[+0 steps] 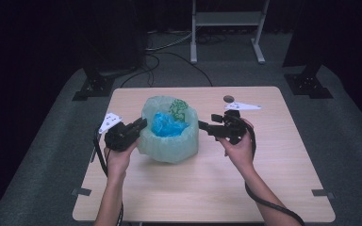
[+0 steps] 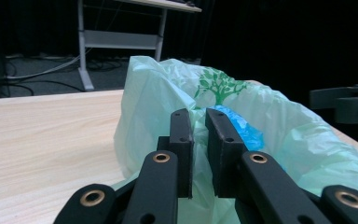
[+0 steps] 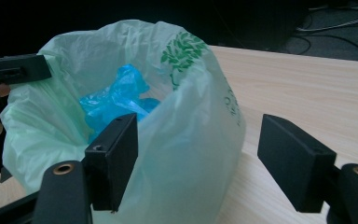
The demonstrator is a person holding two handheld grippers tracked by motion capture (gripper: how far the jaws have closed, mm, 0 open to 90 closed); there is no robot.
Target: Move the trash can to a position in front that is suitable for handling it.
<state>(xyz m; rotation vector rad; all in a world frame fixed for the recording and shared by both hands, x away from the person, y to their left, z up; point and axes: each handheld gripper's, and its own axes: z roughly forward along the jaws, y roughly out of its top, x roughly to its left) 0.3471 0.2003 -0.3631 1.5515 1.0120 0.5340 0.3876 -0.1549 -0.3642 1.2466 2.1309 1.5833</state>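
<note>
- Bag (image 1: 168, 141) is sitting upright on the bench (image 1: 264, 155), holding blue plastic (image 1: 167, 125).
- Left gripper (image 2: 199, 135) is pinching the bag's rim.
- Right gripper (image 3: 200, 158) is gaping wide around the opposite rim.

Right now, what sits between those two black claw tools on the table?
In the high view, a pale green plastic bag with crumpled blue plastic inside sits between the left gripper and the right gripper.

Place: lab / recording studio, dark.
Showing it: black curtains (image 1: 37, 42) hanging round; cables (image 1: 169, 47) trailing on grey carpet (image 1: 52, 155); wooden table (image 1: 207, 183) standing alone w/ stand feet (image 1: 94, 87) nearby.
</note>
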